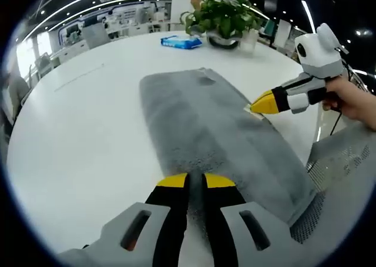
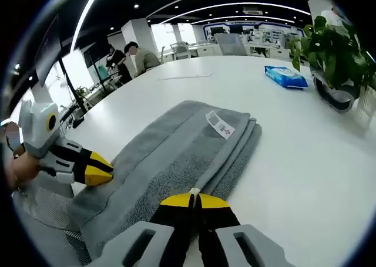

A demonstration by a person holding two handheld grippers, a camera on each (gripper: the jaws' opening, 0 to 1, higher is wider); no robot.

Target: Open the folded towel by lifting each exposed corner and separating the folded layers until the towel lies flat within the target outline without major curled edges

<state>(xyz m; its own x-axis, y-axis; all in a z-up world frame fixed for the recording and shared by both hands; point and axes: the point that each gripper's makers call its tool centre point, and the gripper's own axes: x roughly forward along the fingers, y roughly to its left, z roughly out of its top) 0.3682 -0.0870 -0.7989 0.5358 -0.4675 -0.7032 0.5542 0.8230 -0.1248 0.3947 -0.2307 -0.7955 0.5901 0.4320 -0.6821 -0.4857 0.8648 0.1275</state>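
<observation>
White round table (image 1: 88, 120) | folded grey towel (image 1: 205, 126) lies near its edge | left gripper (image 1: 197, 182) and right gripper (image 2: 195, 201) each clamped on a towel edge, likely for unfolding.

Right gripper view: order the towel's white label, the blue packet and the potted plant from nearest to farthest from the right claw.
1. White label, on the grey towel just ahead of the right claw.
2. Blue packet, farther back, right of centre.
3. Potted plant, at the far right; close to the packet's range.
</observation>
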